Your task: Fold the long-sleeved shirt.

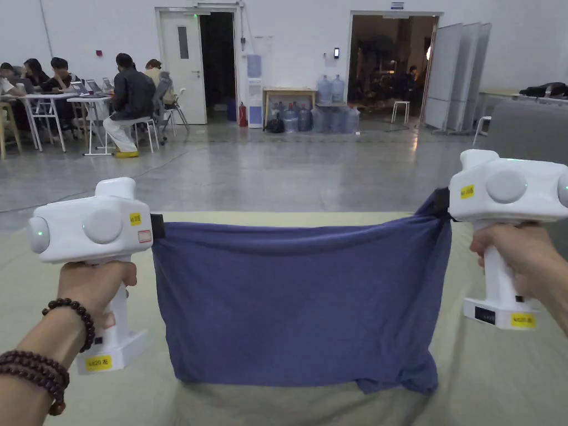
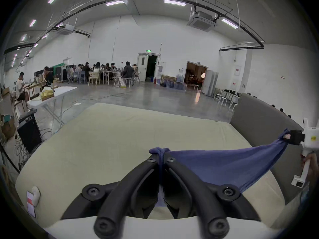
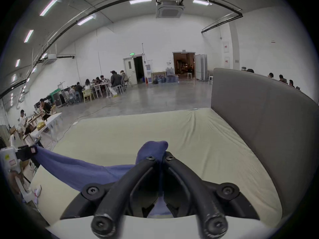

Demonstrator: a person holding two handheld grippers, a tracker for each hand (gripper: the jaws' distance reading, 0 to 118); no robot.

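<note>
1. We hold the shirt (image 1: 299, 299) stretched above the bed (image 1: 488, 377): left gripper (image 2: 161, 156) and right gripper (image 3: 160, 157) each pinch a top corner.
2. Next, we judge: lower it flat, evenly.

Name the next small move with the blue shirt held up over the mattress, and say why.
Probably lower both grippers together. The left gripper and right gripper each clamp an upper corner of the blue shirt, which hangs stretched between them above the mattress, so it needs laying flat.
</note>
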